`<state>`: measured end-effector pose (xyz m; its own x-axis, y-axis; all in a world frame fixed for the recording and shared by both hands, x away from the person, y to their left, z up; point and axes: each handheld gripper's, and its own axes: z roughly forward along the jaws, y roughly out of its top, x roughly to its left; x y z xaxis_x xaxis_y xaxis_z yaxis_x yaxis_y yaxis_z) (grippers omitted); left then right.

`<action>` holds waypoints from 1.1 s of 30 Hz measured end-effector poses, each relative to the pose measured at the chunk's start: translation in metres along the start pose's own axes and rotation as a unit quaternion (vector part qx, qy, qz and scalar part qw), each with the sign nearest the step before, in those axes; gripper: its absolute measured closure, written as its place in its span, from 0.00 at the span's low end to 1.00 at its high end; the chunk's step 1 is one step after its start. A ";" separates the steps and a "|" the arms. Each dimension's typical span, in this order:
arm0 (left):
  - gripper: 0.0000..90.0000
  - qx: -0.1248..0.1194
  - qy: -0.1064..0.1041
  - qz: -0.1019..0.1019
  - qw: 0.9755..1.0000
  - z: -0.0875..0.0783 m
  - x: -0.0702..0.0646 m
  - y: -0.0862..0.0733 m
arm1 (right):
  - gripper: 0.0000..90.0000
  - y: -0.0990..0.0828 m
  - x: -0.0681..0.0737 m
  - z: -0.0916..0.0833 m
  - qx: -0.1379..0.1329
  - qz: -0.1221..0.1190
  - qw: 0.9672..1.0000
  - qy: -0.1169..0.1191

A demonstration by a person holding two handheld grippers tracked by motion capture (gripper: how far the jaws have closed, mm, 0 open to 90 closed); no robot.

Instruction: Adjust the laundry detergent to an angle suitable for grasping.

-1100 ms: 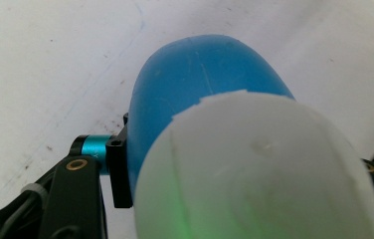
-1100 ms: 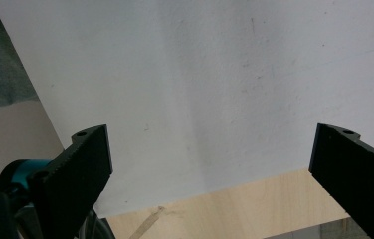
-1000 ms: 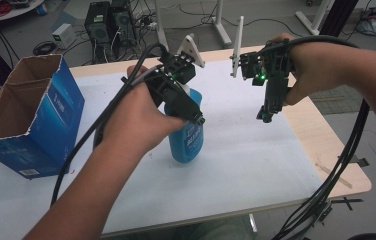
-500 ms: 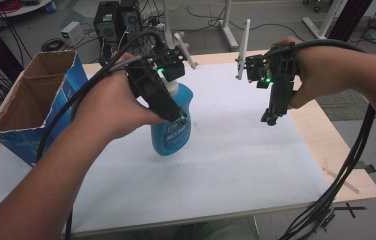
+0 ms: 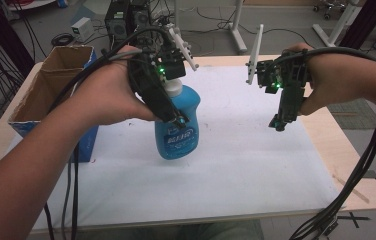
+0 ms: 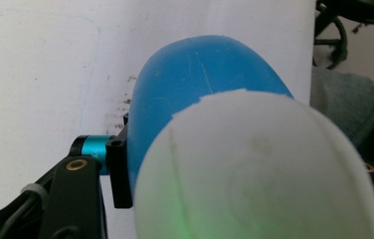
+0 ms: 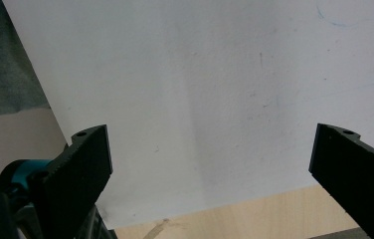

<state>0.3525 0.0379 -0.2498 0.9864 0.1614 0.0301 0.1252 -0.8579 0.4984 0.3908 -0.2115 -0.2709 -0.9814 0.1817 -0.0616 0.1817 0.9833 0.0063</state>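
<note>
- The left tongs (image 5: 178, 120) are clamping the blue bottle (image 5: 177, 135) high on its body, just under the white cap (image 5: 175, 90), which is likely why the bottle is hanging upright from the grip rather than tipping.
- In the left gripper view the cap (image 6: 254, 169) is sitting right in front of the lens with the blue shoulder (image 6: 195, 84) behind it, and one black jaw is pressing against the bottle's side (the other jaw is hidden behind the cap).
- The bottle is sitting over the white mat (image 5: 256, 165) on the counter (image 5: 346, 165), left of centre, close to the open cardboard box (image 5: 51, 85); whether its base is touching the mat or is just above it cannot be told from the high view.
- The box is standing at the counter's left edge with its mouth up, a plausible destination for the bottle, judging by how near the two are.
- The right tongs (image 5: 277, 125) are hanging above the right part of the mat, pointing down, well apart from the bottle (seemingly kept out of the way).
- In the right gripper view their jaws are standing wide apart, released, with nothing but bare mat (image 7: 215, 99) between them.
</note>
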 end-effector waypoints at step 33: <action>0.42 -0.007 -0.105 0.201 0.974 0.012 -0.001 -0.026 | 0.03 0.008 0.007 0.003 0.001 -0.004 1.000 -0.002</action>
<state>0.3497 0.0539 -0.2729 0.9555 -0.2909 0.0486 -0.2761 -0.8242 0.4945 0.3857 -0.2024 -0.2744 -0.9825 0.1743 -0.0658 0.1744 0.9847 0.0033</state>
